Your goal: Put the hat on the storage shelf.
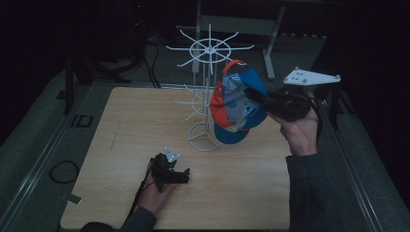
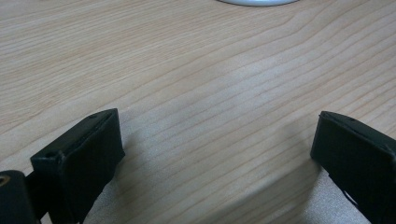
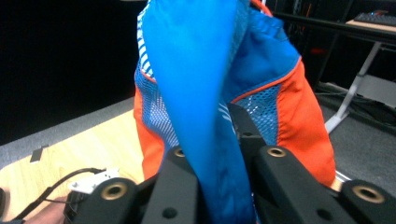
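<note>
Right of centre, the right tongs (image 1: 261,102) clamp the blue-and-orange cap (image 1: 237,101) beside the white rack (image 1: 208,92); lower left, the left tongs (image 1: 181,175) rest apart on the surface (image 1: 241,183).

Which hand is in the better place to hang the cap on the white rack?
The right. The right gripper already grips the blue and orange cap beside the white rack, while the left gripper rests open on the table, holding nothing.
</note>
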A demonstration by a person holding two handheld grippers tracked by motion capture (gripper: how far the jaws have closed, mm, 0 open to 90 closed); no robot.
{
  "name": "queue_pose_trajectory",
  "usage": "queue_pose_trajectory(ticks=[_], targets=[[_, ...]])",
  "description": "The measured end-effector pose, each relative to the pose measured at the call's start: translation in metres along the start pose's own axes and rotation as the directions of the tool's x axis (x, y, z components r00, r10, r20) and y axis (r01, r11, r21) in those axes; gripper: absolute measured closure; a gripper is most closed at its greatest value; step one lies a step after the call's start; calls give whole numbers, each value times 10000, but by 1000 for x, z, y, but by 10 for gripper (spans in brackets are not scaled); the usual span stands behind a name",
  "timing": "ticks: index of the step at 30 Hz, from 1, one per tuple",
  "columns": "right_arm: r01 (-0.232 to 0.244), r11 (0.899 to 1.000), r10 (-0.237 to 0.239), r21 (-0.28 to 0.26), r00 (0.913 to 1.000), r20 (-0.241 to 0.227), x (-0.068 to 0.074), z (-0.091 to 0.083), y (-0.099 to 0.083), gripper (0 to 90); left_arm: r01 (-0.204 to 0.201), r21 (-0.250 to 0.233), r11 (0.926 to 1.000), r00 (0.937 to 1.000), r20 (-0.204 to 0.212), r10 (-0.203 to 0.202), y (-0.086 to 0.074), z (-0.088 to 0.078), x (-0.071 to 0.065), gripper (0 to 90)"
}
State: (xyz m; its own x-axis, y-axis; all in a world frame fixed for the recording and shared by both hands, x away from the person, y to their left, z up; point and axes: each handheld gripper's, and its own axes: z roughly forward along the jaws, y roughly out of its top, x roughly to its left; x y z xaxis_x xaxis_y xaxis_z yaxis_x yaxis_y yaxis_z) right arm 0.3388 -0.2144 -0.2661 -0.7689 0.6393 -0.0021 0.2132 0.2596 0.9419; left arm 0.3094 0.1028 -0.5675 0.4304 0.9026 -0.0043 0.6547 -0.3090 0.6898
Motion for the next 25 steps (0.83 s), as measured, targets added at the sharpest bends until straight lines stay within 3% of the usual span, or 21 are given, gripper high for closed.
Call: queue_pose_trajectory(ticks=[3,6,11,15,25], targets=[[95,10000,-95,20,10000,18,1,0,-1,640,-7,-8,10000,10000,-2,7,0,0,0,26],[196,9998,-198,53,9991,380,3,-2,-2,482,24,-10,10000,10000,12,-24,0,0,0,26],[382,9976,-441,584,9935,1045,6,-4,-6,315,45,-24,10000,10000,1,-45,0,0,0,26],[542,9942,-664,930,9888,1335,8,-3,-13,241,46,-24,10000,10000,13,-46,0,0,0,26],[-11,9925,-168,1219,9892,1456,2,1,-36,186,59,-37,10000,10000,7,-59,0,0,0,26]])
